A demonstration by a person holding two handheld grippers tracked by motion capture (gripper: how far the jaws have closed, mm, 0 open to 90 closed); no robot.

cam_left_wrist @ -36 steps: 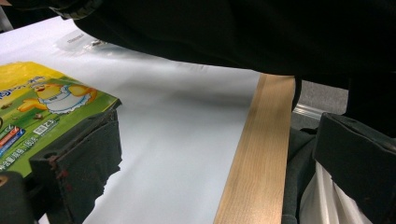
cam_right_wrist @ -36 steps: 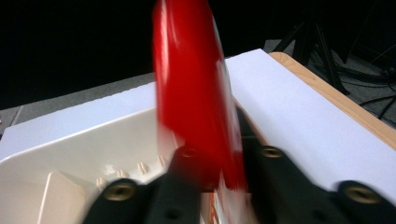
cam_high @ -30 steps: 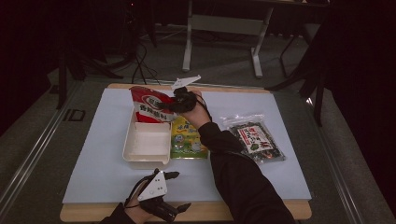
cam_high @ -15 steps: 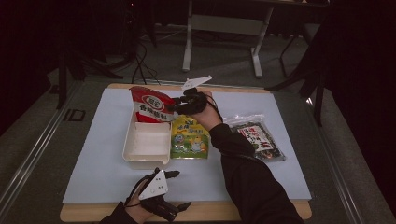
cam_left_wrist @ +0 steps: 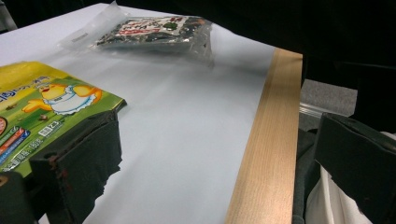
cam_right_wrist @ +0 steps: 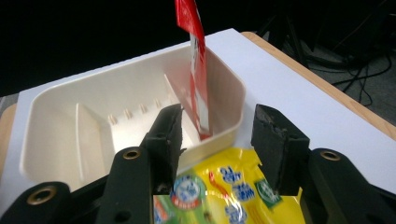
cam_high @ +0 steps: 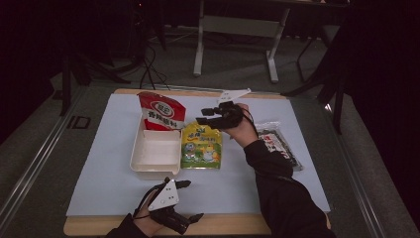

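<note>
- Opening up: right claw [cam_high: 212, 115] has just been spreading its jaws; nothing sits between them now, per the right gripper view.
- Earlier high-view frames had that claw at the red packet [cam_high: 161, 111]; it has since slid sideways, away from the tray, and hovers over the top edge of the yellow-green packet [cam_high: 201, 147].
- Red packet stands on edge in the far end of the cream tray [cam_high: 154, 153], leaning on the end wall, off to the claw's side and apart from it. Reads as released and placed.
- Just below and ahead of the jaws in the right gripper view: yellow-green packet [cam_right_wrist: 224, 191] lying flat on the surface, touching the tray's side wall [cam_right_wrist: 229, 93]. Likely the next pick, my guess.
- Dark snack bag [cam_high: 277, 144] lies flat on the other side of the right hand, beside the forearm, untouched.
- Left claw [cam_high: 185, 201] rests at the near edge of the surface, jaws spread, nothing between them; no visible shift across the frames.
- White sheet [cam_high: 99, 163] covers the wooden surface [cam_left_wrist: 266, 154].
- Risk: the red packet leans loosely and could tip if the tray gets bumped.
</note>
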